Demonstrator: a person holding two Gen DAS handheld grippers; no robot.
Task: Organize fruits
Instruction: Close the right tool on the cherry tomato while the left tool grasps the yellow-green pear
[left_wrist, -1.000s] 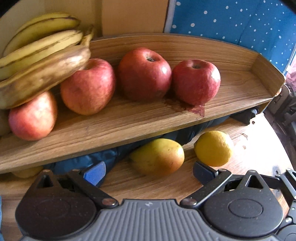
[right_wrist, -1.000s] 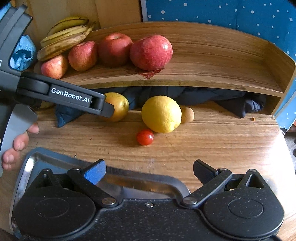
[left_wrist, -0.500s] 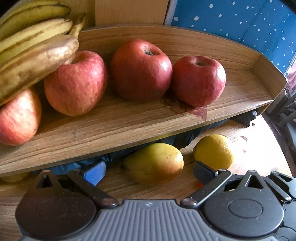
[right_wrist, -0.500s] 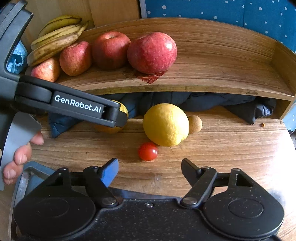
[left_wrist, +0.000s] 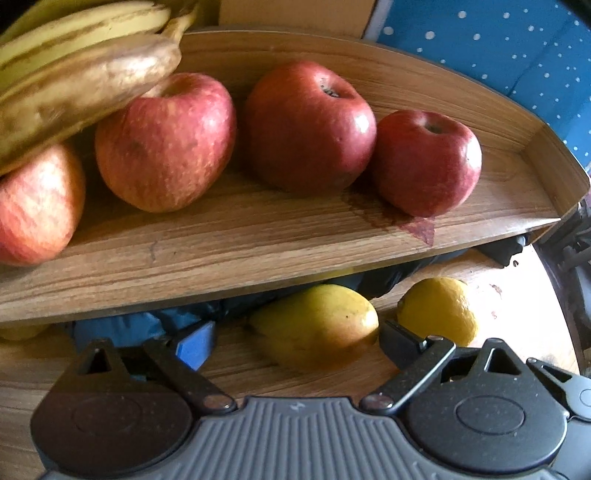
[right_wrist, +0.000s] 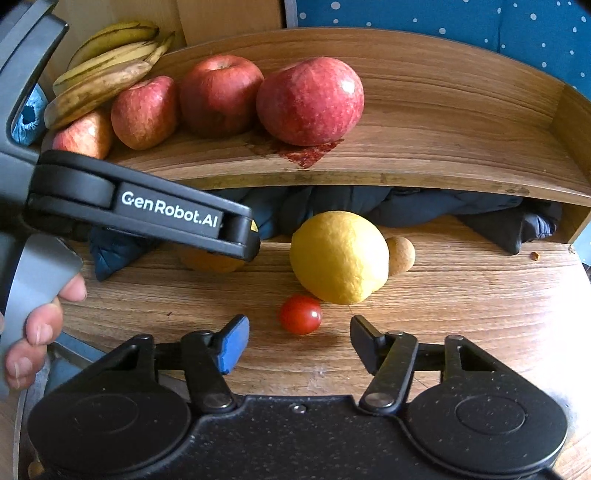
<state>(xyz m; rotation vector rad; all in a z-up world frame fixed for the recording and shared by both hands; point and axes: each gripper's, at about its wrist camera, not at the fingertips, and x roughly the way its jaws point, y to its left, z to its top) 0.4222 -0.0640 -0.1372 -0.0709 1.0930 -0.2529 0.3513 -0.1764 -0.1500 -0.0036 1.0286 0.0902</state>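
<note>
The right tongs (right_wrist: 299, 341) stand wide and hold nothing, just before a small red cherry tomato (right_wrist: 300, 314) on the wooden bench (right_wrist: 461, 314). Behind the tomato lies a big yellow lemon (right_wrist: 339, 256). The left tongs (left_wrist: 297, 341) are also wide and hold nothing, with a yellow-green mango (left_wrist: 317, 326) between their tips. Above, a curved wooden shelf (left_wrist: 258, 236) carries four red apples (left_wrist: 308, 127) and a bunch of yellow bananas (left_wrist: 85, 74).

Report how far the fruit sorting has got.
Done: four apples and the bananas sit on the raised wooden shelf. In hand: nothing; the left gripper is open around the mango, and the right gripper is open just short of the cherry tomato. Left on the table: mango, lemon, tomato and a small tan round fruit.
</note>
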